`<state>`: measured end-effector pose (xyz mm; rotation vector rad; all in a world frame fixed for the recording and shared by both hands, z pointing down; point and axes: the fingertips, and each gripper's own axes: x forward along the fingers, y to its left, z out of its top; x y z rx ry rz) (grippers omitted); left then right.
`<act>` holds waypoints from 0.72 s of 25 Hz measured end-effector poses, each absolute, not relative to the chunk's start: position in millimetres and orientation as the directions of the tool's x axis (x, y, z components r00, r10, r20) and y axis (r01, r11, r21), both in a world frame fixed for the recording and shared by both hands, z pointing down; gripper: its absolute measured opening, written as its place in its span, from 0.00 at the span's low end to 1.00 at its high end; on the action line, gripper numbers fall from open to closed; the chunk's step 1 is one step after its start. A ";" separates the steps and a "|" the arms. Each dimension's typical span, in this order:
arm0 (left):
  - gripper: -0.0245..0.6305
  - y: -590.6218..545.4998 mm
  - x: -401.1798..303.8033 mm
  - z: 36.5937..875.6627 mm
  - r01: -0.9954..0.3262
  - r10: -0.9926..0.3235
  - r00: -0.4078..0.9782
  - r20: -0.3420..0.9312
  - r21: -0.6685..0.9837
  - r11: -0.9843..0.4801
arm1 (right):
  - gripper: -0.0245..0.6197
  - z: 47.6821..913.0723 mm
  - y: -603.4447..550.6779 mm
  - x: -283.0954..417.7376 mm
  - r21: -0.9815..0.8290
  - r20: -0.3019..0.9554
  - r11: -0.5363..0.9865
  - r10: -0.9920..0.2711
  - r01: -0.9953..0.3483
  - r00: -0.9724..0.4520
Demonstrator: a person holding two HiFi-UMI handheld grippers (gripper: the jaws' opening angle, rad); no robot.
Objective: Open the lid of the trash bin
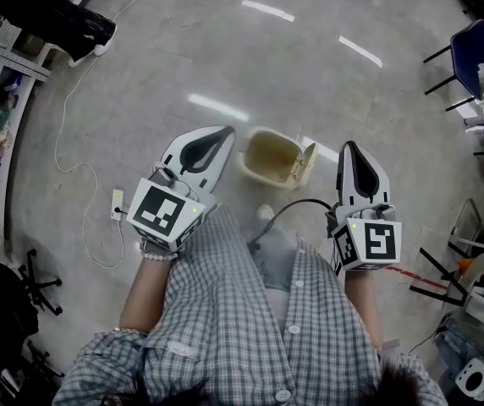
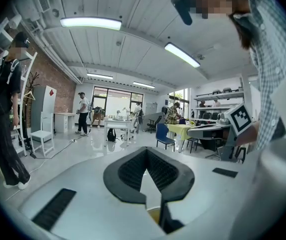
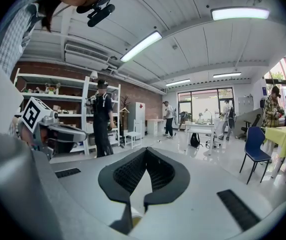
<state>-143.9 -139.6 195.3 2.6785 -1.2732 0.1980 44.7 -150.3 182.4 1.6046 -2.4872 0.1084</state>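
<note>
A small beige trash bin [image 1: 269, 154] stands on the grey floor between my two grippers, its mouth showing. Its lid [image 1: 307, 165] is tipped up at the bin's right edge. My left gripper [image 1: 222, 134] hangs just left of the bin, jaws shut with nothing in them. My right gripper [image 1: 349, 147] hangs just right of the lid, also shut and empty. Neither touches the bin. In the left gripper view the gripper [image 2: 146, 149] points out across the room, with a sliver of the bin [image 2: 153, 215] below it. The right gripper [image 3: 146, 149] shows the same.
A power strip [image 1: 117, 203] with a white cable lies on the floor to the left. A black office chair [image 1: 24, 282] stands at lower left, a blue chair [image 1: 470, 47] at upper right. Shelves line the left edge. Other people stand farther off in the room.
</note>
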 end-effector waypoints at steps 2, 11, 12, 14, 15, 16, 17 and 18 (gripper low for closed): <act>0.04 -139.5 -144.2 195.1 -0.778 -0.756 0.626 0.191 0.094 -0.621 | 0.06 182.6 -149.7 45.2 0.036 0.190 0.414 -0.896 -0.910 -0.400; 0.04 -138.6 -145.0 194.0 -0.784 -0.762 0.619 0.189 0.092 -0.614 | 0.06 182.9 -148.5 44.9 0.037 0.195 0.419 -0.893 -0.907 -0.405; 0.04 -138.9 -145.2 193.9 -0.784 -0.763 0.619 0.187 0.091 -0.614 | 0.06 183.6 -148.7 44.8 0.036 0.197 0.420 -0.893 -0.907 -0.405; 0.04 -139.0 -145.3 194.4 -0.784 -0.764 0.619 0.185 0.091 -0.613 | 0.06 185.3 -148.4 44.9 0.037 0.201 0.420 -0.892 -0.907 -0.405; 0.04 -138.7 -145.2 194.8 -0.784 -0.764 0.619 0.185 0.090 -0.614 | 0.06 186.0 -147.9 45.0 0.037 0.202 0.420 -0.892 -0.907 -0.405; 0.04 -138.1 -145.2 195.1 -0.784 -0.764 0.619 0.184 0.089 -0.614 | 0.06 186.5 -147.4 45.1 0.037 0.203 0.420 -0.892 -0.907 -0.405; 0.04 -137.5 -145.2 195.3 -0.784 -0.764 0.619 0.184 0.089 -0.614 | 0.06 186.7 -146.9 45.0 0.037 0.202 0.420 -0.892 -0.907 -0.405; 0.04 -136.8 -145.2 195.4 -0.784 -0.764 0.619 0.184 0.089 -0.614 | 0.06 186.7 -146.4 45.0 0.037 0.202 0.420 -0.892 -0.907 -0.405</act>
